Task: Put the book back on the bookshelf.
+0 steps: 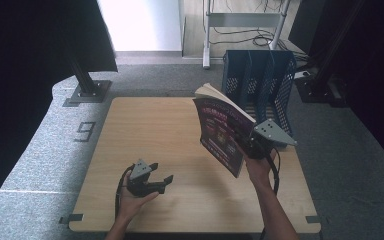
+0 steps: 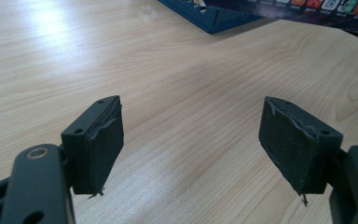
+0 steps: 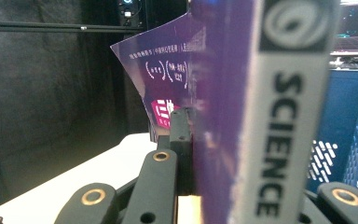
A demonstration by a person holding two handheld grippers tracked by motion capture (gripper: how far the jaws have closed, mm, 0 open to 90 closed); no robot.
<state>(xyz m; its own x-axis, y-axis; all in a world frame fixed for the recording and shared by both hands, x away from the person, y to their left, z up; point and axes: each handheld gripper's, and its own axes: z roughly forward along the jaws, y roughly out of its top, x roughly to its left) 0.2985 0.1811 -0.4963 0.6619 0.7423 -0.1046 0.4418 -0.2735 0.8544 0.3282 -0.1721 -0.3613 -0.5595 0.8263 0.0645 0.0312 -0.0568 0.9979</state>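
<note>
Here, right of centre in the high view, the right gripper [image 1: 252,145] clamps a purple book [image 1: 221,131], lifted and tilted above the table [image 1: 150,125]. Pick-up appears done; placement in the blue file rack [image 1: 260,85], upper right, seemingly remains. The left gripper [image 1: 161,182], lower left, rests with jaws apart, empty.

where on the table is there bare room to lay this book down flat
The light wooden table is bare across its far left and middle, from the far edge down to the open left gripper. It is crowded at the far right, where the dark blue mesh file rack stands behind the purple paperback book clamped in the right gripper.
</note>
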